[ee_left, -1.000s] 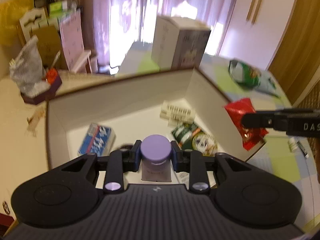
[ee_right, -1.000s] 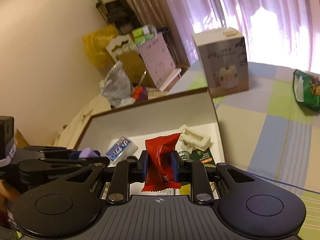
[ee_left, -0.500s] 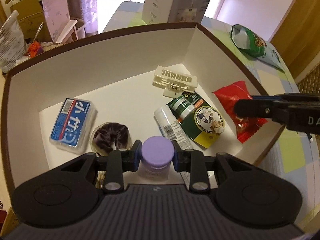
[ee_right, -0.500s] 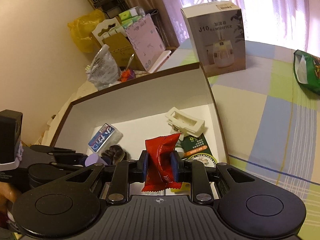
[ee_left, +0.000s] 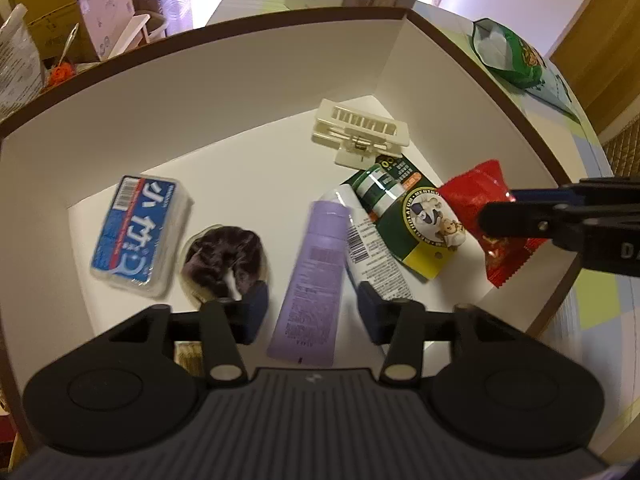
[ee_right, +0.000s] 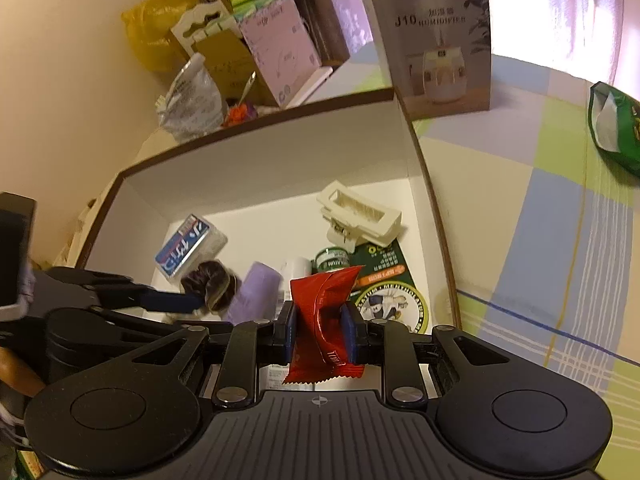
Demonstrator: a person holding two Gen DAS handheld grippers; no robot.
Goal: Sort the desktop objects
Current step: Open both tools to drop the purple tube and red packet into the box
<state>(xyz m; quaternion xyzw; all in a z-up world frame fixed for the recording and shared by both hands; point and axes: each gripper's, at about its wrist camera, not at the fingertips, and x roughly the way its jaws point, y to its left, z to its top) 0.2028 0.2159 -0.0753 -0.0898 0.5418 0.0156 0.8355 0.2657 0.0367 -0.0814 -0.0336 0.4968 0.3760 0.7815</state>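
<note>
The left gripper is tilting steeply into the box, jaws just opening off the purple tube; the right gripper is pinching a red packet.

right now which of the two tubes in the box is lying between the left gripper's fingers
The purple tube. It lies between the left gripper's open jaws, which have just been opening and no longer press it. The white tube lies beside it, toward the green card, outside the jaws.

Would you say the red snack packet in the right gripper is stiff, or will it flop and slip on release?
The red packet looks crumpled and creased between the right gripper pads, so probably floppy. Its glossy film may slip. It seems light.
</note>
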